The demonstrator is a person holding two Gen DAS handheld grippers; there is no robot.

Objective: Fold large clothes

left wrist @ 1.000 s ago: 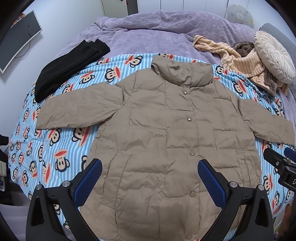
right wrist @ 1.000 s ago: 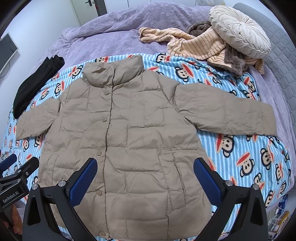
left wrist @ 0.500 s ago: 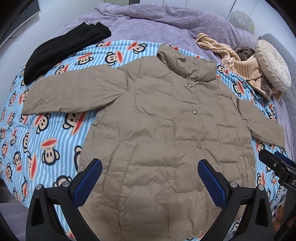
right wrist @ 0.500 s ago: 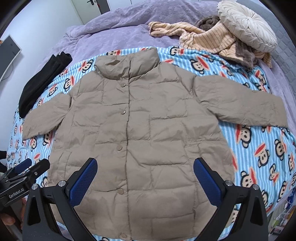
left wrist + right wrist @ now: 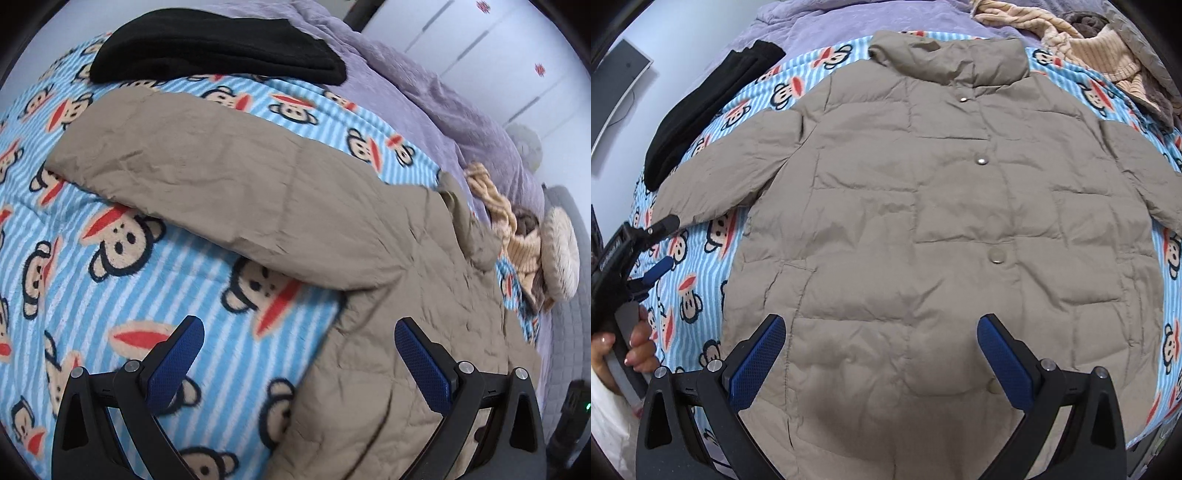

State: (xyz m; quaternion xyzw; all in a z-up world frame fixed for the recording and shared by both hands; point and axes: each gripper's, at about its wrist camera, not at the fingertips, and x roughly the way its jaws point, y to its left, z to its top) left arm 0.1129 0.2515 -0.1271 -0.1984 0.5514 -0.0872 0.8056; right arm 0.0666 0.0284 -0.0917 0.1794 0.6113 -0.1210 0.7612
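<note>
Left gripper (image 5: pixel 299 365) now nearer sleeve (image 5: pixel 207 177)

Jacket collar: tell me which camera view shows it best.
The right wrist view: the collar of the tan jacket sits spread flat and whole near the top. The left wrist view shows it only edge-on and squeezed, beyond the sleeve.

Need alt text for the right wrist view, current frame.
A tan puffer jacket lies flat, snapped shut, on a blue monkey-print blanket. The open right gripper hovers over its lower front; the left gripper is near the sleeve cuff at the frame's left.
</note>
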